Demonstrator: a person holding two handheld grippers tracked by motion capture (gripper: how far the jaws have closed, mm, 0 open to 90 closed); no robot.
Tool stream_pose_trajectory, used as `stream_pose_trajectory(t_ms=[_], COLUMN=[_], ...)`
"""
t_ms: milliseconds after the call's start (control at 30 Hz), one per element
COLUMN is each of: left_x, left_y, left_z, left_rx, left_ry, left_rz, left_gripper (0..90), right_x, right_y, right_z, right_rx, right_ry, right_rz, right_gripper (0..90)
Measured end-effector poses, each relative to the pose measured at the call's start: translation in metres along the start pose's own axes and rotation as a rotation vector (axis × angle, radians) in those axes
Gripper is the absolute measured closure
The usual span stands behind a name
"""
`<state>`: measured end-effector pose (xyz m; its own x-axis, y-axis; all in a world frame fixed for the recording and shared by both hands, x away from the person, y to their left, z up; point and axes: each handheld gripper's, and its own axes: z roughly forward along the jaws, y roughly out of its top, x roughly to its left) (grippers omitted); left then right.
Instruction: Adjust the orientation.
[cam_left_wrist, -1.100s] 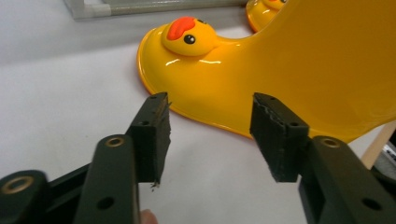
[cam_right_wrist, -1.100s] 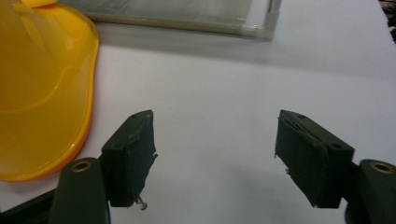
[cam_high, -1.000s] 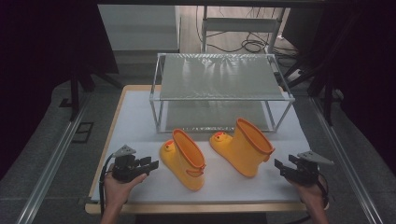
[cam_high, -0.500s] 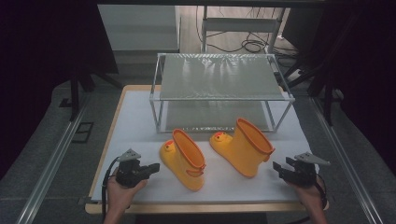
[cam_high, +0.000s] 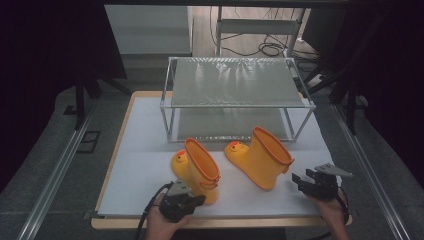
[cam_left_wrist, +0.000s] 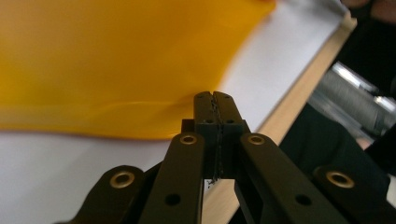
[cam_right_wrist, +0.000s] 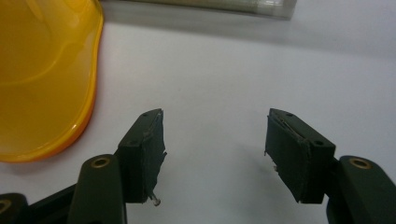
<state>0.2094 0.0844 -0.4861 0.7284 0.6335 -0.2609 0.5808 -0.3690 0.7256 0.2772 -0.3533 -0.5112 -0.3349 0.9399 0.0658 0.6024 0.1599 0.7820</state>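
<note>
Two yellow rubber boots with orange rims and duck faces on the toes stand on the white mat. The left boot (cam_high: 197, 167) (cam_left_wrist: 107, 60) is just in front of my left gripper (cam_high: 199, 201) (cam_left_wrist: 215, 100). Its jaws are shut with nothing between them, and the tips are right at the boot's lower side. Whether they touch it I cannot tell. The right boot (cam_high: 262, 157) (cam_right_wrist: 42, 79) stands left of my right gripper (cam_high: 299, 180) (cam_right_wrist: 215, 149), which is open over bare mat and holds nothing.
A two-level metal rack (cam_high: 235, 82) with mesh shelves stands behind the boots, its foot rail (cam_right_wrist: 210, 5) beyond the right gripper. The white mat (cam_high: 145, 145) lies on a wooden table whose front edge (cam_left_wrist: 280, 116) runs close by the left gripper. Dark floor surrounds the table.
My left gripper has moved right along the front of the mat up to the left boot, and its jaws have closed. The right gripper and both boots have stayed in place.
</note>
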Motion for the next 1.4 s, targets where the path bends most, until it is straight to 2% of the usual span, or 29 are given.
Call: stream_pose_trajectory(t_ms=[100, 133, 233, 433, 633, 833, 1100, 1267, 1333, 1367, 1400], left_x=[-0.012, -0.018, -0.022, -0.023, -0.022, -0.017, -0.007, 0.007, 0.016, 0.016, 0.023], left_y=[0.000, 0.001, 0.003, 0.008, 0.009, 0.005, -0.014, -0.024, -0.030, -0.030, -0.034], left_z=[0.011, 0.018, 0.026, 0.032, 0.031, 0.023, -0.001, -0.020, -0.030, -0.030, -0.037], left_rx=[-0.017, -0.041, -0.046, -0.091, -0.096, -0.100, -0.094, -0.092, -0.102, -0.102, -0.109], left_ry=[0.004, 0.016, 0.038, 0.107, 0.113, 0.101, 0.101, 0.106, 0.124, 0.124, 0.132], left_rz=[0.018, 0.027, 0.037, 0.043, 0.041, 0.013, -0.015, -0.045, -0.066, -0.066, -0.089], left_gripper=[90.0, 90.0, 90.0, 90.0, 90.0, 90.0, 90.0, 90.0, 90.0, 90.0, 90.0], right_x=[0.000, 0.000, -0.001, -0.001, -0.001, -0.001, -0.002, -0.004, -0.004, -0.004, -0.004], right_y=[-0.001, -0.001, -0.001, 0.000, -0.001, -0.001, -0.001, -0.001, -0.001, -0.001, -0.001], right_z=[0.001, 0.001, 0.000, -0.001, -0.001, -0.002, -0.002, -0.003, -0.004, -0.004, -0.003], right_rx=[0.004, 0.001, 0.000, -0.002, -0.003, -0.004, -0.005, -0.012, -0.010, -0.010, -0.004], right_ry=[-0.001, -0.004, -0.007, -0.008, -0.012, -0.014, -0.012, -0.017, -0.017, -0.017, -0.014], right_rz=[0.001, 0.006, 0.007, 0.009, 0.008, 0.012, 0.015, 0.021, 0.021, 0.021, 0.019], right_gripper=[37.1, 37.0, 37.1, 37.0, 37.0, 37.0, 37.0, 37.1, 37.1, 37.1, 37.1])
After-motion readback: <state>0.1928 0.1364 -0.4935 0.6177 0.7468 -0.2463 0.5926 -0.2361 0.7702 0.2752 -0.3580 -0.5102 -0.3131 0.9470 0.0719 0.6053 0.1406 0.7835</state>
